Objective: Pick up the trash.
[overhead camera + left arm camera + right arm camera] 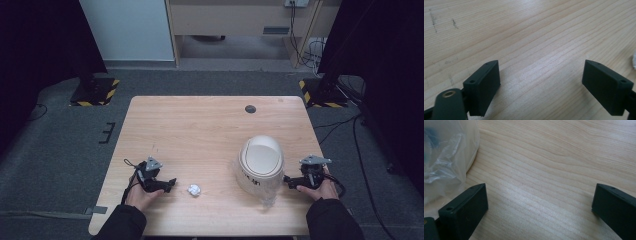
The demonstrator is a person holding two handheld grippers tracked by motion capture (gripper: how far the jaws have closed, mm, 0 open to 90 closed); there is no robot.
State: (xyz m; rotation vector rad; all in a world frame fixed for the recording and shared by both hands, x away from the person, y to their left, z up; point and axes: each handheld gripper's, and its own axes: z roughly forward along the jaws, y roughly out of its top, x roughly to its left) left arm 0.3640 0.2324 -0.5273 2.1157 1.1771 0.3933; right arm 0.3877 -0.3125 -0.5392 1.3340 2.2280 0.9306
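Observation:
A cream domed bin (260, 164) with a swing lid stands on the wooden table (200, 125) at the front right, and clear plastic liner (268, 200) spills from its base. A small white crumpled paper ball (194, 190) lies near the front edge, left of the bin. My left gripper (170, 184) rests on the table left of the ball, jaws wide open over bare wood (541, 82); the ball's edge (633, 59) shows at the right. My right gripper (288, 181) sits just right of the bin, open and empty (540, 205), with the liner (446, 157) at its left.
A dark round grommet (250, 109) sits near the table's far edge. Grey carpet surrounds the table, with black stand bases marked in yellow stripes (95, 92) at both far corners and cables (310, 50) at the back right.

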